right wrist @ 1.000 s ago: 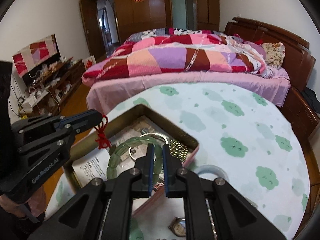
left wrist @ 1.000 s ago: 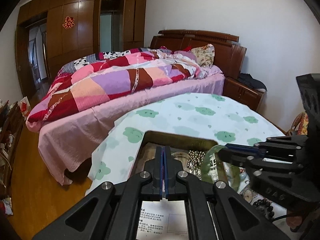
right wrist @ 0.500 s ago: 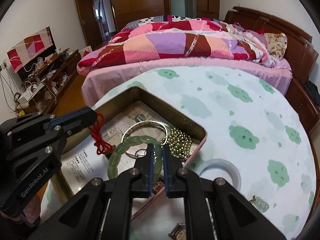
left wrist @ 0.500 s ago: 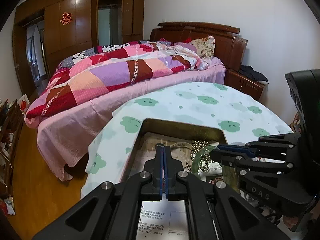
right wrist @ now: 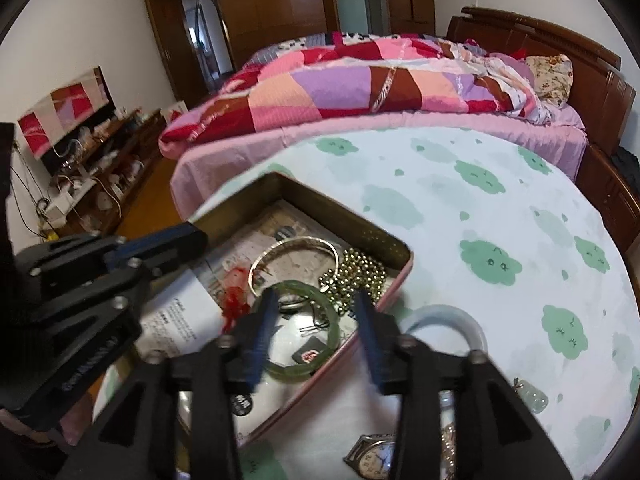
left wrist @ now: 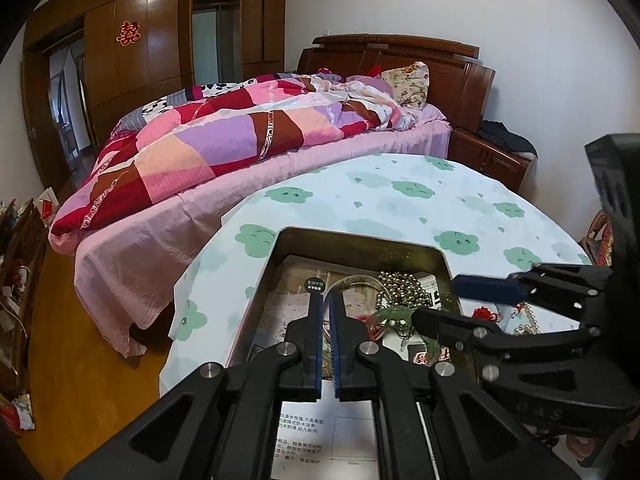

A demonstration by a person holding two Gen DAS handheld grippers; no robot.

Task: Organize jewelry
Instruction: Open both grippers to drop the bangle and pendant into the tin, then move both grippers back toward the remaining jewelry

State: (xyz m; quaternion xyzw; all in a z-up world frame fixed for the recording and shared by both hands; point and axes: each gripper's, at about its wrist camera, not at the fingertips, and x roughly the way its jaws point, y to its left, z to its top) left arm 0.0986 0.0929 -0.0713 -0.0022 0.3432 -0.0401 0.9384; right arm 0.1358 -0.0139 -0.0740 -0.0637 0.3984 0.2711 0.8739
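A shallow tin box point(right wrist: 352, 224) lies on the round table with paper inside. In it lie a green jade bangle point(right wrist: 320, 300) with a red knotted cord point(right wrist: 236, 300), a silver bangle point(right wrist: 296, 248) and a heap of gold beads point(right wrist: 356, 276). My right gripper point(right wrist: 316, 320) is open, its fingers spread on either side of the green bangle, which rests in the box. It also shows in the left wrist view point(left wrist: 452, 300). My left gripper point(left wrist: 326, 320) hangs over the box's near end with its jaws slightly parted and empty.
A pale blue-white bangle point(right wrist: 444, 320), a wristwatch point(right wrist: 372, 456) and a small jade pendant point(right wrist: 528, 394) lie on the cloud-print tablecloth point(right wrist: 500, 208) right of the box. A bed with a patchwork quilt point(left wrist: 224, 136) stands beyond the table.
My right gripper opened and let go of the green bangle, which now lies in the box. My left gripper's jaws parted slightly and released the red cord.
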